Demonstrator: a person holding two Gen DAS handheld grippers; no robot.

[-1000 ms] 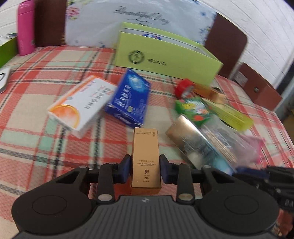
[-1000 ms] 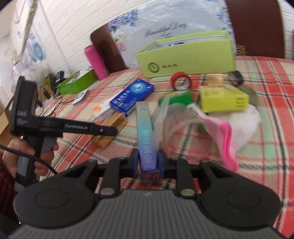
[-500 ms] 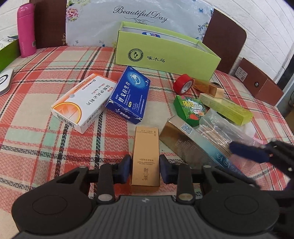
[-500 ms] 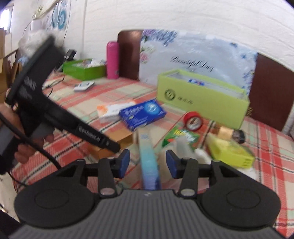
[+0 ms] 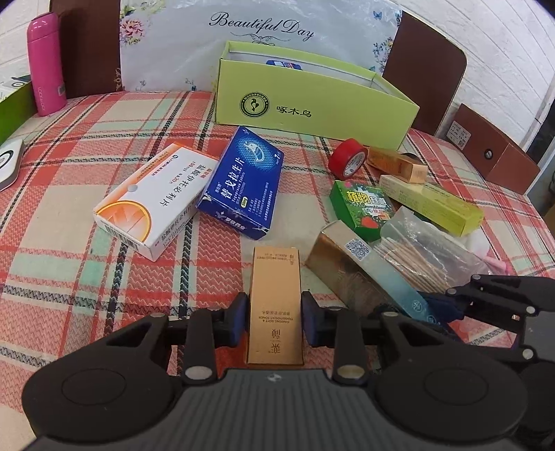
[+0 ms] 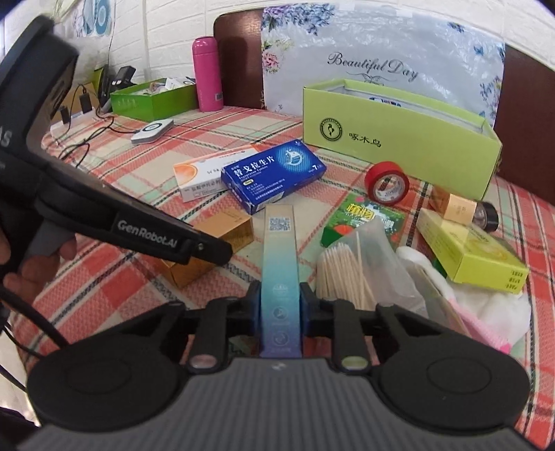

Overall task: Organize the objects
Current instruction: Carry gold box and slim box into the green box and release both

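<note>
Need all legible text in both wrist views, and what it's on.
"Beautiful Day": floral bag
"WOODPECKER", "啄木鸟": lime-green box
"替戈拉生片", "7": blue box
"GenRobot.AI": left claw
"植物": green pack
Gold box, orange-white box, other print: too small.

Black tool, blue pads, white "GenRobot.AI" lettering, silver screws

I seem to be in a lived-in home room: a plaid tablecloth under me, a brown chair back and white brick wall far off, chargers and cables at far left.
</note>
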